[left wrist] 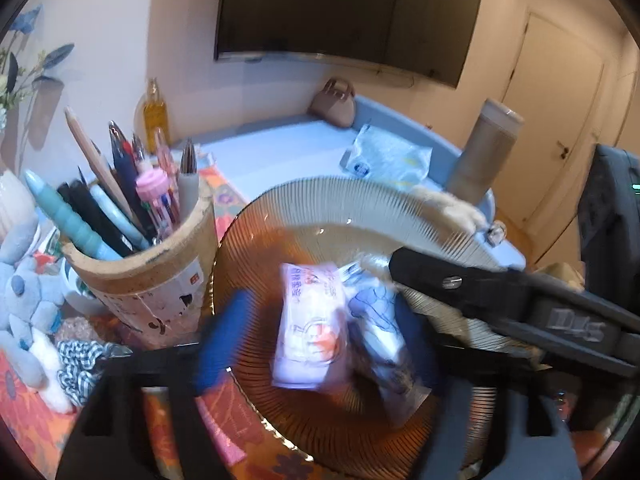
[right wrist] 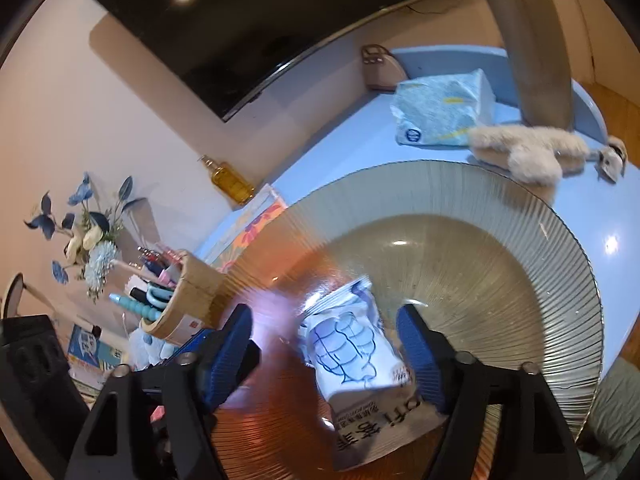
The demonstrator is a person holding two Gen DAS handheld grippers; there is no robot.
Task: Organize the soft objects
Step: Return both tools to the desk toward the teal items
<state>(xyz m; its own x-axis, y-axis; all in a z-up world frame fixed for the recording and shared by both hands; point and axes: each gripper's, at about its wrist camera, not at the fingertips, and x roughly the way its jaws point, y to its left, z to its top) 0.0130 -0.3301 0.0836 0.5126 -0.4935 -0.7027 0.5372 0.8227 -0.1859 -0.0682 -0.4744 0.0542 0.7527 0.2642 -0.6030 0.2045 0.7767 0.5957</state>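
The left tool (left wrist: pixel 316 332) is hanging over a ribbed amber glass plate (left wrist: pixel 360 200) with its blue pads spread wide; the pink-and-white tissue pack (left wrist: pixel 310 324) is lying between them on the plate, and the blurred left pad (left wrist: pixel 224 336) is standing clear of it. No grip is showing on that pack.

The right tool (right wrist: pixel 326 340) is likewise standing wide open over the same plate (right wrist: pixel 500 240). A white pack with a blue line drawing (right wrist: pixel 352 356) is sitting between its pads; the right pad (right wrist: pixel 416 344) is just beside the pack's edge, though the blur is making it hard to tell whether it is touching, and the left pad is well apart from it. In the left wrist view this white pack (left wrist: pixel 380 320) is lying just beside the pink one, and the black arm of the right tool is reaching in over the plate's rim from the right.

The plate is resting on a light blue counter (right wrist: pixel 360 148). Beyond its far rim, a fluffy beige plush (right wrist: pixel 532 152) and a pale blue tissue packet (right wrist: pixel 440 112) are lying on the counter. A cork pen holder (left wrist: pixel 160 272) is standing just left of the plate, with a grey plush toy (left wrist: pixel 28 280) beside it
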